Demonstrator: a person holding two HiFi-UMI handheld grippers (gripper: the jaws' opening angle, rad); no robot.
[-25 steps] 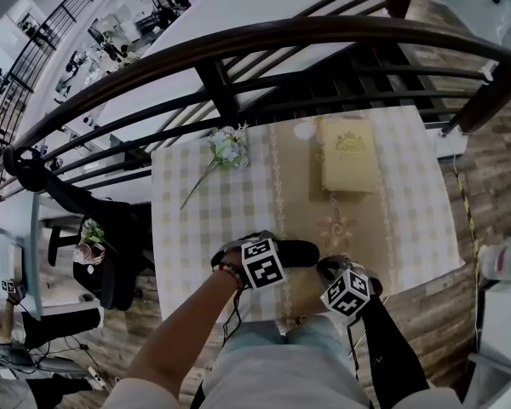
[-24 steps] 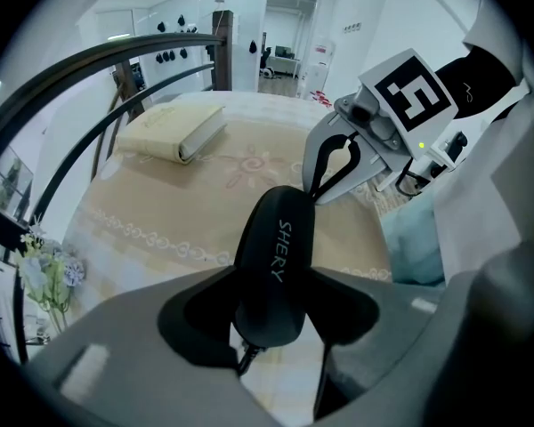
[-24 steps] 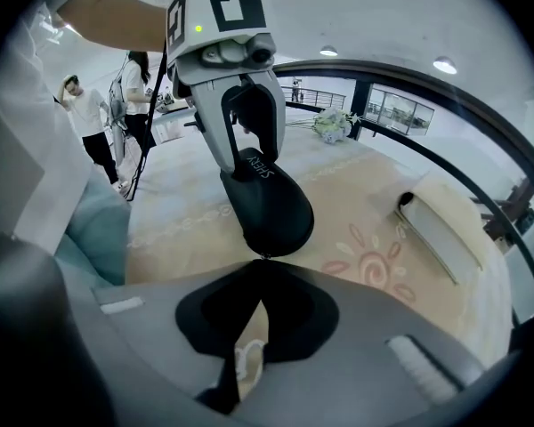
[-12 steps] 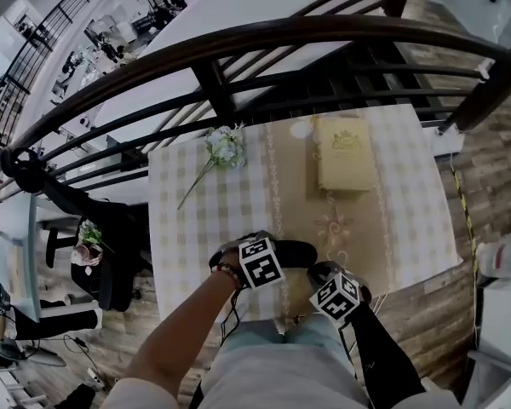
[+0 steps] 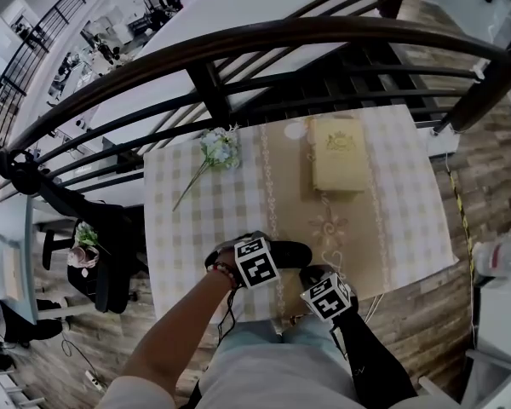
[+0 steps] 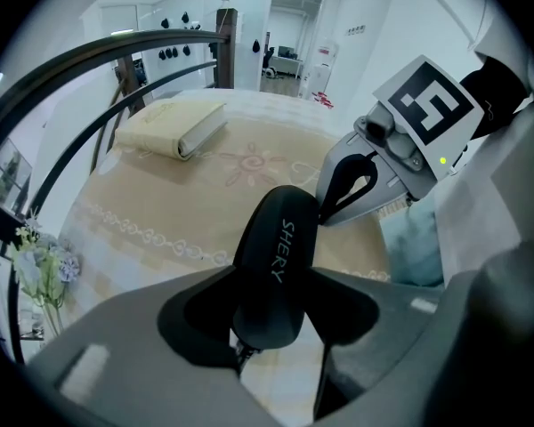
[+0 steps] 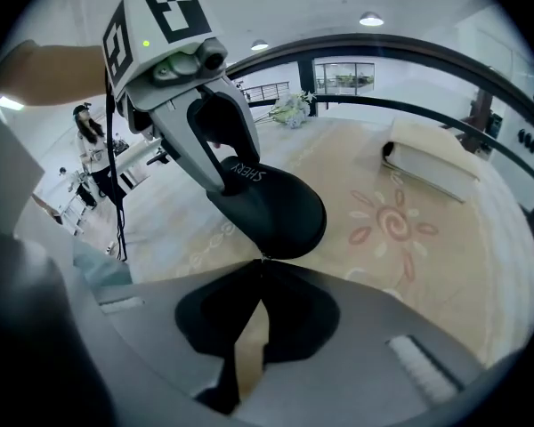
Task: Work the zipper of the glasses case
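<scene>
Where your glasses case (image 5: 289, 251) lies: near edge of table (image 5: 187, 228), just before you.
Left gripper (image 6: 271, 292): clamped across one end of the case.
Right gripper (image 7: 260, 263): jaws pressed together, tips touching the opposite end.
Free room: bare cloth up to book (image 5: 336, 153) and flowers (image 5: 217, 147).

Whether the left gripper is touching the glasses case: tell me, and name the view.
Touching. The left gripper view shows the left gripper clamped on the glasses case, jaws pressing both sides.
</scene>
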